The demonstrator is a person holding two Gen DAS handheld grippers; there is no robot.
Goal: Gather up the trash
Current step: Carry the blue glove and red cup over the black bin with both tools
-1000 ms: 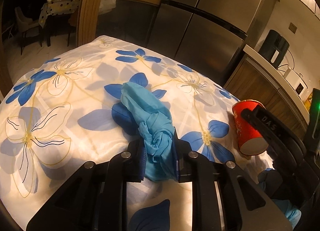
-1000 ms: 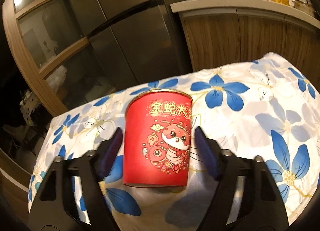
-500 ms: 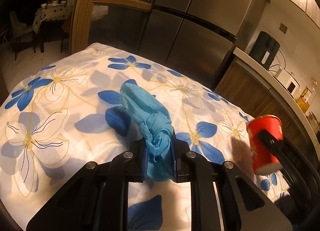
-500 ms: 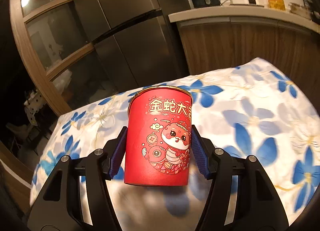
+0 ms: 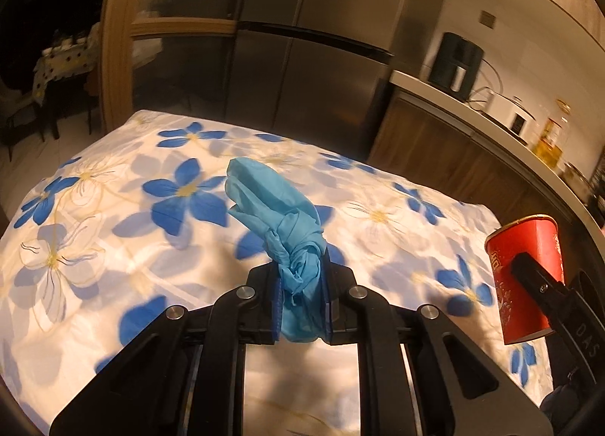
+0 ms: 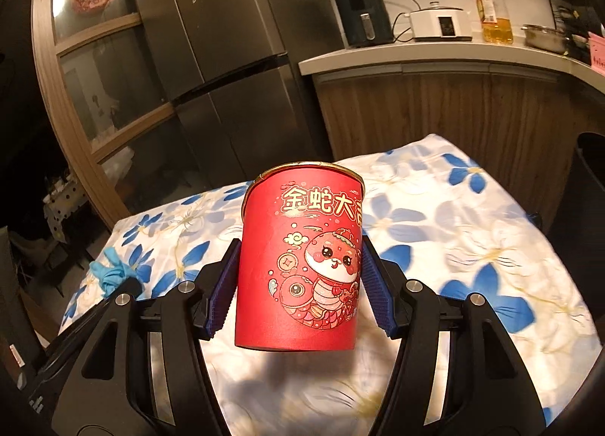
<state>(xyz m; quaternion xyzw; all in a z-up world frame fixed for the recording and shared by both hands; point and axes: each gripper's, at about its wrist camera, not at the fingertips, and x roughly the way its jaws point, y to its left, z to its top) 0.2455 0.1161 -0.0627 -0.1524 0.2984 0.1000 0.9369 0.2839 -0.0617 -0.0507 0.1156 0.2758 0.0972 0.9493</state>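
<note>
- Left wrist view: one left tool [image 5: 301,298] sits at 6 o'clock, its two blue pads clamped on one crumpled blue glove [image 5: 281,224].
- One glove only; its bunched end is pinched between the pads, and the loose end sticks up and away toward 11 o'clock, above the cloth.
- One table [image 5: 113,231] fills the middle, covered by a white cloth printed with many blue flowers.
- At 3 o'clock in this view, one red paper cup [image 5: 523,277] is off the cloth, with a black finger of the other tool across its side.
- Right wrist view: one right tool [image 6: 298,284] at 6 o'clock, its jaws set wide and clamped on the cup's two sides; the cup is upright, and its base hangs clear above the cloth.
- One cup, red with gold characters and a cartoon snake.
- At 9 o'clock in this view, the glove's tip shows beside the left tool's black frame.
- Behind the table stand one steel refrigerator [image 6: 227,58] at 11 o'clock and one kitchen counter [image 6: 453,54] at 1 o'clock.
- On the counter, counted: one dark air fryer [image 6: 363,16], one white cooker [image 6: 440,22], one oil bottle [image 6: 493,8], one metal bowl [image 6: 544,37].
</note>
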